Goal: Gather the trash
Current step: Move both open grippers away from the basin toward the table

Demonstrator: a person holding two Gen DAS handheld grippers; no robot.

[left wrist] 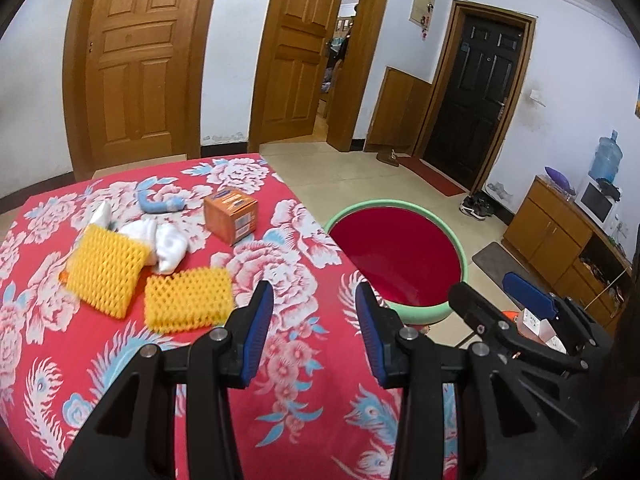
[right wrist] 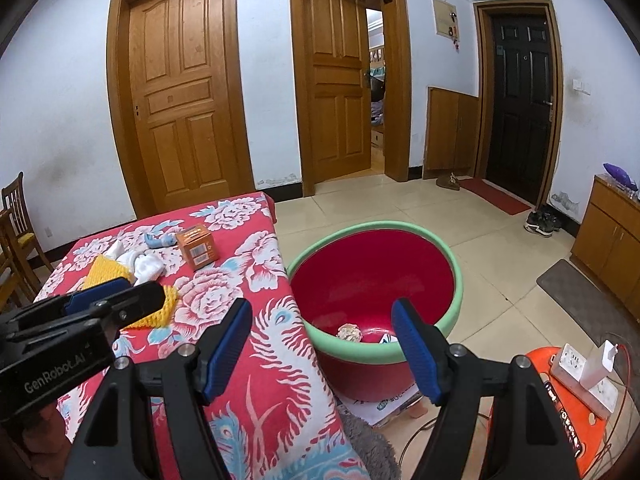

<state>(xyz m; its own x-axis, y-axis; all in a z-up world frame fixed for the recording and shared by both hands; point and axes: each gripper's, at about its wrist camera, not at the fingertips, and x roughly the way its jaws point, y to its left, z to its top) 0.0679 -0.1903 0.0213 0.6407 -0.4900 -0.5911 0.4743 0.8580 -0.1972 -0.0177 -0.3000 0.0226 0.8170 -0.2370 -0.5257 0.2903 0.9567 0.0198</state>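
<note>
On the red floral tablecloth (left wrist: 304,364) lie two yellow foam nets (left wrist: 105,270) (left wrist: 188,300), crumpled white cloth or paper (left wrist: 162,245), a blue and white sock-like piece (left wrist: 160,205) and an orange carton (left wrist: 231,216). My left gripper (left wrist: 314,292) hovers over the cloth to the right of the nets, open and empty. Beside the table stands a red basin with a green rim (right wrist: 456,292), holding a crumpled paper ball (right wrist: 349,333). My right gripper (right wrist: 322,308) is open and empty, hanging above the table's edge and the basin's near rim.
An orange stool (right wrist: 540,360) with a white power strip (right wrist: 582,376) and cables stands right of the basin. A wooden cabinet (right wrist: 612,240), a grey mat (right wrist: 588,300) and shoes (right wrist: 542,222) lie along the right wall. Wooden chairs (right wrist: 16,224) stand left of the table.
</note>
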